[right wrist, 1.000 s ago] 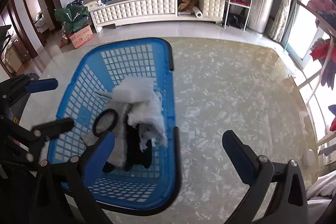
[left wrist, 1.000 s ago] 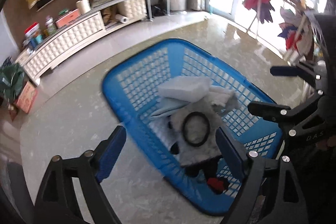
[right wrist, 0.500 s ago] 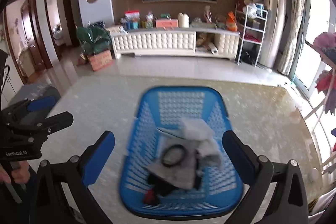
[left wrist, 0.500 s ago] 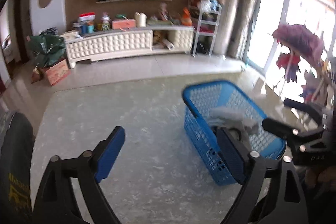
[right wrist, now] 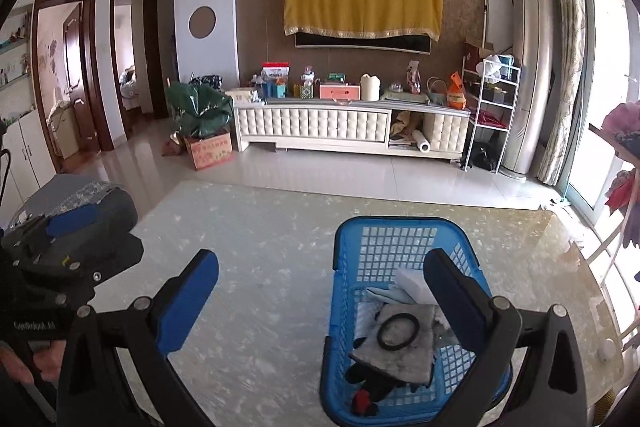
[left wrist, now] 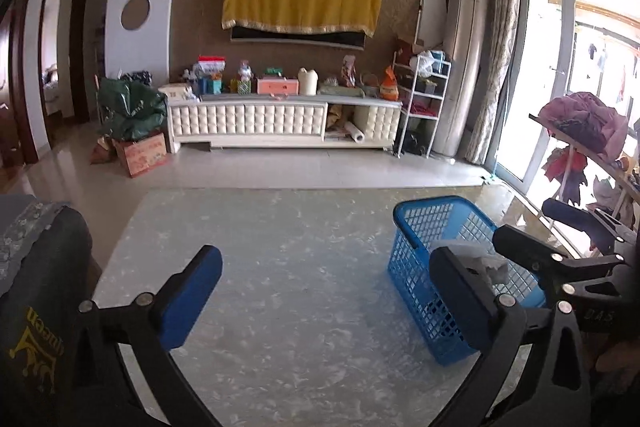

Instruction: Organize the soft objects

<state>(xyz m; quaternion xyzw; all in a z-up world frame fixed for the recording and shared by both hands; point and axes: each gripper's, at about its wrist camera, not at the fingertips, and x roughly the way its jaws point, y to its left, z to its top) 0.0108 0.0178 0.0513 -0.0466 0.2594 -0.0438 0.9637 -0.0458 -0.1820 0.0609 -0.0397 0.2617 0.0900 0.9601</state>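
Right now I have both tools raised and level over the pale marbled counter point(left wrist: 304, 267), looking across the room rather than down at the work. My left tool point(left wrist: 326, 301) is released, its blue-padded fingers spread wide with nothing between them. My right tool point(right wrist: 322, 301) is released the same way and empty.

The blue plastic lattice basket point(right wrist: 404, 227) sits on the counter to my right. From the right wrist view I can see the soft things piled inside it: a grey fuzzy cloth point(right wrist: 400, 349) with a black elastic ring point(right wrist: 399, 331) lying on top, a white foam block point(right wrist: 414, 283) behind it near the far wall, and some dark fabric with a red patch point(right wrist: 366, 393) at the near end. From the left wrist view the basket point(left wrist: 432, 223) stands off to the right, with only a pale crumpled bit showing above its rim.

I see no soft object left loose on the counter, so I judge the gathering step is done or very nearly so. A dark folded garment lies at the counter's left edge point(right wrist: 100, 211); I cannot tell whether it belongs to the job. If it does, my next move calls for swinging the left tool down toward it and closing on a thick fold so it lifts in one piece.
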